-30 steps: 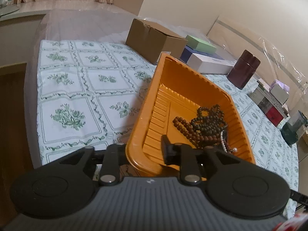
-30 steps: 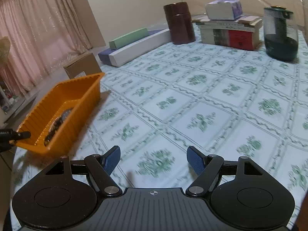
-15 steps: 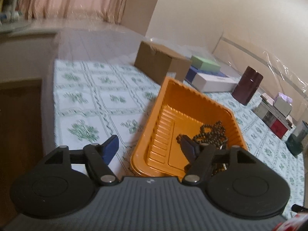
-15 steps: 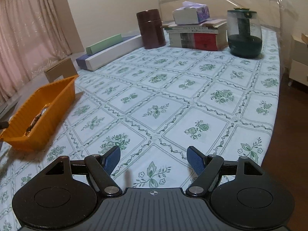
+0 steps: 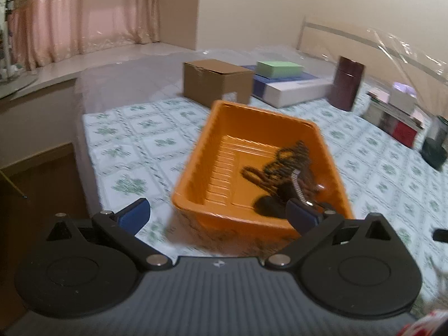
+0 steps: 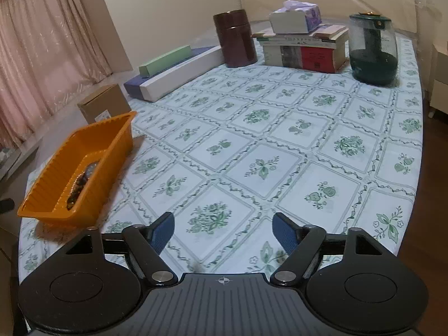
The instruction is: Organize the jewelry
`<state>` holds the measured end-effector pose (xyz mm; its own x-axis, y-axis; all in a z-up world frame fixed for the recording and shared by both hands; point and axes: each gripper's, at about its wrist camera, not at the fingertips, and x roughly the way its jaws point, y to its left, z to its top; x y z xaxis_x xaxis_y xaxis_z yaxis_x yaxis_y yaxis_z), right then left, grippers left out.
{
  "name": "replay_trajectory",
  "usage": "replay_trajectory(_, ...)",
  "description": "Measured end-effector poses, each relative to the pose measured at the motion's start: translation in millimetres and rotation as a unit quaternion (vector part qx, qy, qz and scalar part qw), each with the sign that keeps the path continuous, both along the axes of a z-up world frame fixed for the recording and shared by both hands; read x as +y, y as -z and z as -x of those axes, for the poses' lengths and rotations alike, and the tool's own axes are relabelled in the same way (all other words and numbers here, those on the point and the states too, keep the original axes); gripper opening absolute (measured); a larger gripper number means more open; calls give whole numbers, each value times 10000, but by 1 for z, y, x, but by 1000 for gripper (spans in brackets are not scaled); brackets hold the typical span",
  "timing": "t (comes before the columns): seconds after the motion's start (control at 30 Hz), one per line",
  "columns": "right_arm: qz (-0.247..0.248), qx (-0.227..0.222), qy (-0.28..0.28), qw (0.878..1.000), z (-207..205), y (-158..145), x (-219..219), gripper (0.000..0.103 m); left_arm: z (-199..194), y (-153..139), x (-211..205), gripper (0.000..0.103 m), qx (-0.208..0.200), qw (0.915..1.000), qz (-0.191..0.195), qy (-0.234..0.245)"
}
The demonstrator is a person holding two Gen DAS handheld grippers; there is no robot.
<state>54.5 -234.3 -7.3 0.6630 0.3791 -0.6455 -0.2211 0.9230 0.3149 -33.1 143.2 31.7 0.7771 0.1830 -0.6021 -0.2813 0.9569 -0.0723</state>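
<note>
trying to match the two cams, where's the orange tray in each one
Left wrist: orange tray at centre, just beyond the open fingers, beads inside.
Right wrist: the tray at far left, seen side-on.
Shared landmark: brown cardboard box just behind the tray.

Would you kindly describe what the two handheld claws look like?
The left claw and right claw look alike: black linkage arms with silver pivot screws, blue ribbed fingertip pads, round black discs either side, and a grey ribbed body bearing a small crosshair mark. No cables or sleeves show.
</note>
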Motion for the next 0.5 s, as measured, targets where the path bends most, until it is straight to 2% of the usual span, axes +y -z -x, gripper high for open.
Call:
replay_trajectory(0.03,33,-17,4,10000,1,-3,2,92,1,1,-6,102,24,10000,23,85)
replay_trajectory(0.2,152,75,-96,9998,7,-12,15,92,2,5,-37,102,196,9986,66,494)
replay_trajectory(0.33,200,154,-176,9995,16,-14,22,92,2,9,-56,102,501,9970,155,568)
replay_trajectory(0.5,342,252,-282,9987,28,-15,29,92,11,11,-74,102,619,9954,261,687)
